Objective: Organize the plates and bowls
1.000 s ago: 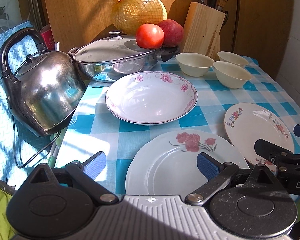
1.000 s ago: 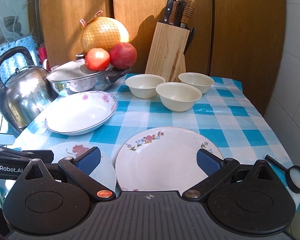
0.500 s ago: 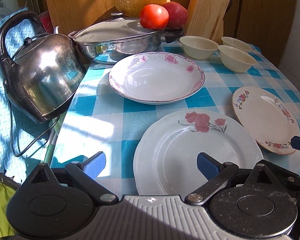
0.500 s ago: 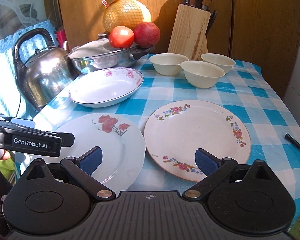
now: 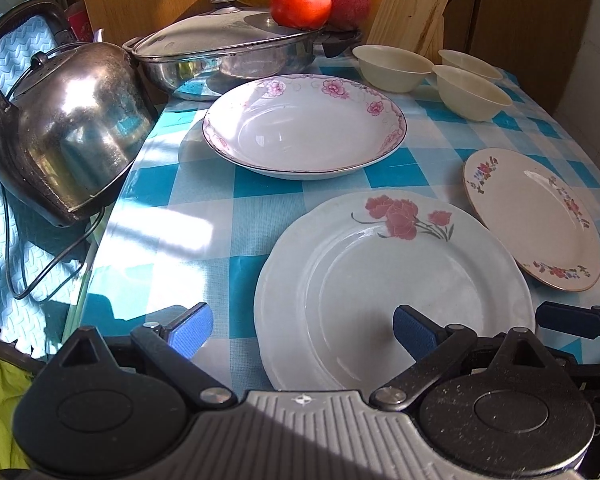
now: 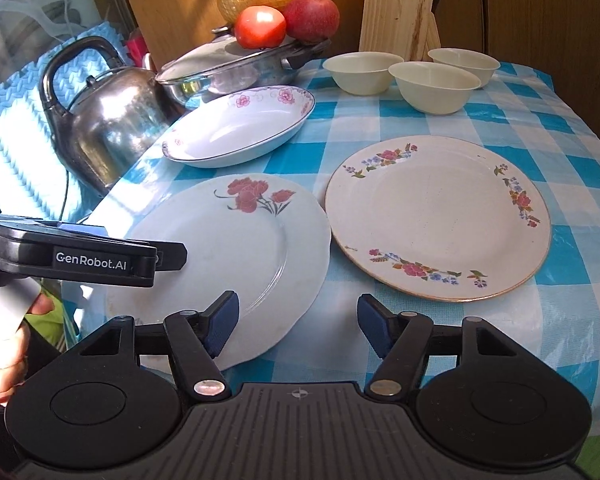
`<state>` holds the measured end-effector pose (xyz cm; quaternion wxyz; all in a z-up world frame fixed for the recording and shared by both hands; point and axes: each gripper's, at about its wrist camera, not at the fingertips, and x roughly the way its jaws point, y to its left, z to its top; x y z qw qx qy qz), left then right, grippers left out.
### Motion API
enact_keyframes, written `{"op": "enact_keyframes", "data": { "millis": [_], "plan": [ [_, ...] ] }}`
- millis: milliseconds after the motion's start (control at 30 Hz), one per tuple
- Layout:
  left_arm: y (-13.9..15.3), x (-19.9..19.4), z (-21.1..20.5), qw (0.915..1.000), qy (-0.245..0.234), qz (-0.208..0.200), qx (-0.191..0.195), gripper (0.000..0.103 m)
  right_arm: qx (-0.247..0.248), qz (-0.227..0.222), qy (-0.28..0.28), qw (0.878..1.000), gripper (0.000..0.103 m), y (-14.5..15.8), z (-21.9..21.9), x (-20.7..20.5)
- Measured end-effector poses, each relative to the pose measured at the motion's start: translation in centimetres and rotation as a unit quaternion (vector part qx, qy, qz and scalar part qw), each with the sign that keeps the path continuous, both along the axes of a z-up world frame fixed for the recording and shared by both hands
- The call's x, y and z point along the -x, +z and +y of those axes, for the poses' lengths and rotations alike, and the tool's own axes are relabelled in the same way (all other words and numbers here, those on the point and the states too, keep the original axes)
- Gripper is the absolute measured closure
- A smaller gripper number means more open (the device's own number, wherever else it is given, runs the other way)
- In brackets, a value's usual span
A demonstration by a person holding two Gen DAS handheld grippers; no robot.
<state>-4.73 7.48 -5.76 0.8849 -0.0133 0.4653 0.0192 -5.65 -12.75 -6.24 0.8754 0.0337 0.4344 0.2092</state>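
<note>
A white plate with red flowers lies at the table's near edge. A cream plate with a small-flower rim lies to its right. A deep dish with pink flowers sits behind them. Three cream bowls stand at the back right. My left gripper is open and empty over the white plate's near left rim. My right gripper is open and empty, low between the two plates' near edges.
A steel kettle with a cord stands at the left table edge. A lidded pan carries a tomato and apple. A wooden knife block stands at the back. A wall rises on the right.
Both grippers have moved down and closer to the near table edge. The right gripper's jaws have narrowed and it has shifted left toward the gap between the plates.
</note>
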Motion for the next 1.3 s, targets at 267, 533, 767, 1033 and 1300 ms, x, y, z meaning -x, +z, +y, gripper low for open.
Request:
{"op": "enact_keyframes", "data": {
  "millis": [267, 533, 767, 1033, 1300],
  "plan": [
    [-0.5, -0.3, -0.1, 0.9995, -0.014, 0.015, 0.025, 0.012, -0.027, 0.006, 0.01, 1.0, 0.05, -0.1, 0.1, -0.5],
    [-0.7, -0.5, -0.6, 0.9987, -0.029, 0.014, 0.039, 0.011, -0.031, 0.008, 0.015, 0.999, 0.053, -0.2, 0.0, -1.3],
    [-0.6, -1.0, -0.6, 0.9987, -0.029, 0.02, 0.037, 0.011, -0.035, 0.009, 0.03, 0.999, 0.049, -0.3, 0.0, -1.6],
    [-0.4, -0.7, -0.4, 0.9988, -0.023, 0.013, 0.042, 0.017, -0.028, 0.006, 0.027, 0.999, 0.063, -0.2, -0.5, -1.6],
    [-0.4, 0.0, -0.2, 0.9987, -0.022, 0.008, 0.045, 0.021, -0.026, -0.005, 0.034, 0.999, 0.063, 0.0, -0.5, -1.0]
  ]
}}
